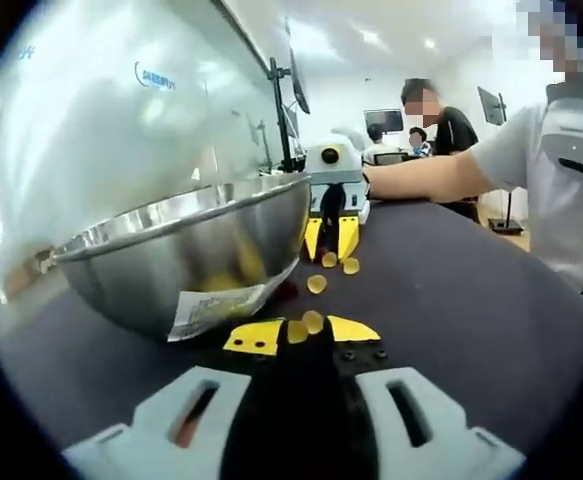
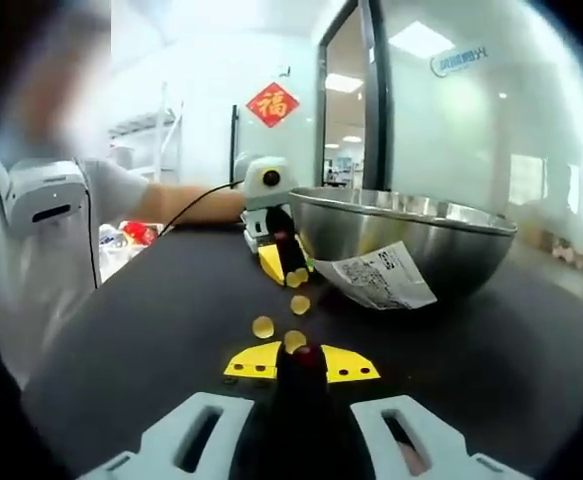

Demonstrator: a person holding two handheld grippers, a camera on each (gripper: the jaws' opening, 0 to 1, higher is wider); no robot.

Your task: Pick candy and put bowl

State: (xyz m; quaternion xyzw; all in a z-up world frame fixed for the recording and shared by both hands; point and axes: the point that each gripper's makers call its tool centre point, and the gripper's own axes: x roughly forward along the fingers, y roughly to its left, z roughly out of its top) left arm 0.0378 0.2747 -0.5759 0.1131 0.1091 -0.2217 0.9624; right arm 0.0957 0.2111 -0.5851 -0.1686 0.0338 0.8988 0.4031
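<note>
Steel bowl (image 1: 201,250) sits on our black table (image 1: 451,290), label facing us. Beside its base, our left gripper (image 1: 301,330) pinches a yellow candy (image 1: 313,321); our right gripper (image 2: 301,345) likewise grips one (image 2: 294,340). Loose candies (image 1: 316,284) lie between them.

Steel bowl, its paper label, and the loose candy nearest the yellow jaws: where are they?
Steel bowl (image 1: 171,265): left gripper view, outer wall.
Paper label (image 2: 381,275): right gripper view, middle of the printed sheet.
Loose candy (image 1: 316,284): left gripper view, centre of the yellow disc on the table.
</note>
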